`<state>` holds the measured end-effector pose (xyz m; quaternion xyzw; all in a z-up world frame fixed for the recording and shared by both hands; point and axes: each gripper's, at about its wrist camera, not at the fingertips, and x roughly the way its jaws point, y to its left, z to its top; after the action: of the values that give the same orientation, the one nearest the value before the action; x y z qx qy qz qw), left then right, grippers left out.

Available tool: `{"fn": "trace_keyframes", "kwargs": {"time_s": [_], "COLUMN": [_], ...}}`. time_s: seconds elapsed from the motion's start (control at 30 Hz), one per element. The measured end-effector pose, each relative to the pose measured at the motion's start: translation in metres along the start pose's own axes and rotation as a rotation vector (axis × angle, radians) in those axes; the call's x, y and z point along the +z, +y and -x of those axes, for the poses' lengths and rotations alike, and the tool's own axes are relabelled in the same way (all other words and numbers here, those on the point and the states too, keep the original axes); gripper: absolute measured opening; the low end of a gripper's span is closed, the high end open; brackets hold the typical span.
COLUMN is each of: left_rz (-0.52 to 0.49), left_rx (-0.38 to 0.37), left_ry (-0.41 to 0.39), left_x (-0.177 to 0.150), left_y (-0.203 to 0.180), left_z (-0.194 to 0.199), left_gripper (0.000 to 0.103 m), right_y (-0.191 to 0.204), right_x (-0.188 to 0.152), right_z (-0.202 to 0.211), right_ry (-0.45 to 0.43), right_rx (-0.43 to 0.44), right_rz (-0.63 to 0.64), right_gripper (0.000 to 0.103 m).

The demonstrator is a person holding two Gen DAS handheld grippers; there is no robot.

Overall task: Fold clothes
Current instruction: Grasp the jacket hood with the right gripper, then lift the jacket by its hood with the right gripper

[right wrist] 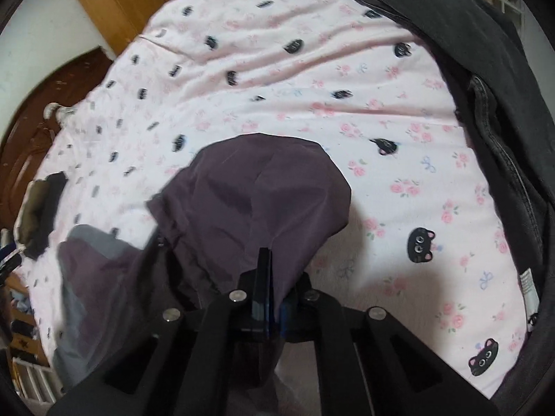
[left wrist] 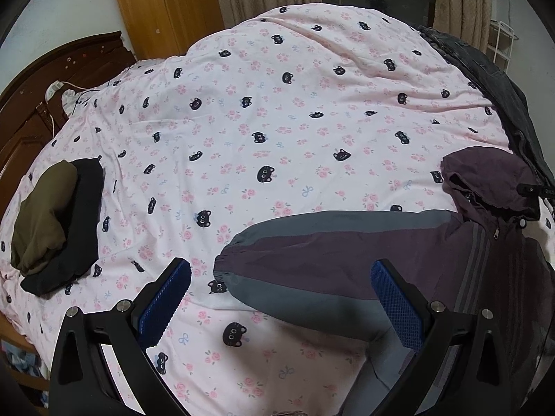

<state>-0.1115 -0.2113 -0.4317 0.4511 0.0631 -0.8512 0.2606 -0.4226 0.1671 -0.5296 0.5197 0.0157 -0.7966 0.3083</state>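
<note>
Purple jacket (left wrist: 364, 253) on cat-print bedsheet (left wrist: 277, 111); R gripper (right wrist: 264, 253) clamped on its hood (right wrist: 263, 187), L gripper (left wrist: 281, 277) jaws wide, nothing held.

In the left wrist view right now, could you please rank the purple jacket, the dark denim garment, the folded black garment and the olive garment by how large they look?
1. purple jacket, nearest the camera, so partly inflated
2. dark denim garment, cut off at the frame edge
3. folded black garment
4. olive garment, lying on the black one; these two look close in size.
</note>
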Motion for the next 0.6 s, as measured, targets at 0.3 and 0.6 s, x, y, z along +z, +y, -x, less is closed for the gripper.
{"fn": "trace_keyframes", "kwargs": {"time_s": [0.3,0.6], "left_rz": [-0.017,-0.021], "left_rx": [-0.006,0.005], "left_ry": [-0.004,0.016], "left_x": [-0.007,-0.021], "left_y": [0.002,0.006], "left_z": [0.008,0.005], "left_gripper": [0.103,0.103], "right_y": [-0.068,-0.099], "right_x": [0.010,0.027], "right_z": [-0.056,-0.079], "right_ry": [0.127,0.097], "right_rx": [0.161,0.302], "right_rz": [-0.378,-0.542], "right_gripper": [0.048,0.065]}}
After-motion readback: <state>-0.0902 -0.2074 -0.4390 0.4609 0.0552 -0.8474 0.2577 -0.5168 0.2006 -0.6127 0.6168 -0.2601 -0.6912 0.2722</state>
